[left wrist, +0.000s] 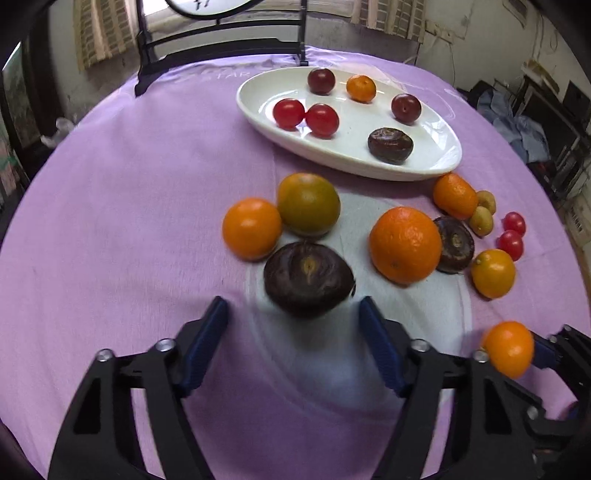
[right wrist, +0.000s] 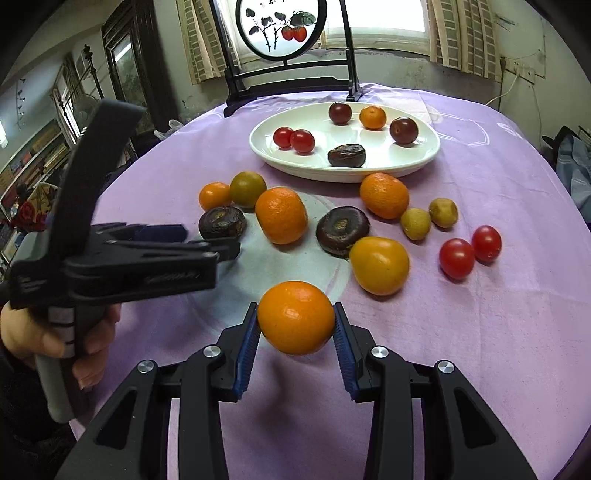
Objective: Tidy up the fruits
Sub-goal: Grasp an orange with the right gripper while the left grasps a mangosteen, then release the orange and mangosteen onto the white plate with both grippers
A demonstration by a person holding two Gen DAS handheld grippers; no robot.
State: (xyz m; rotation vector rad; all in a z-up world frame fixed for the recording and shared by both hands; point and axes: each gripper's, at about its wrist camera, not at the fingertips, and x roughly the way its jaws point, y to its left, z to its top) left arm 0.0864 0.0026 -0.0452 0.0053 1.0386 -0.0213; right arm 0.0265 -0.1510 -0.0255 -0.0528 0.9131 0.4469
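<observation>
A white oval dish (left wrist: 436, 162) (right wrist: 424, 155) at the back of the purple-clothed table holds several small fruits. More fruits lie loose in front of it. My left gripper (left wrist: 293, 306) is open, its blue pads on either side of a dark brown fruit (left wrist: 308, 282) that lies on the cloth; it also shows in the right wrist view (right wrist: 221, 223). My right gripper (right wrist: 295, 321) is shut on a small orange (right wrist: 295, 317) and holds it above the cloth; the orange shows at the right of the left wrist view (left wrist: 509, 349).
Loose on the cloth: a large orange (right wrist: 281, 216), a second dark fruit (right wrist: 341, 229), a yellow-orange fruit (right wrist: 379, 265), two cherry tomatoes (right wrist: 456, 257), two small green-brown fruits (right wrist: 415, 223). A black-framed round screen (right wrist: 280, 29) stands behind the dish.
</observation>
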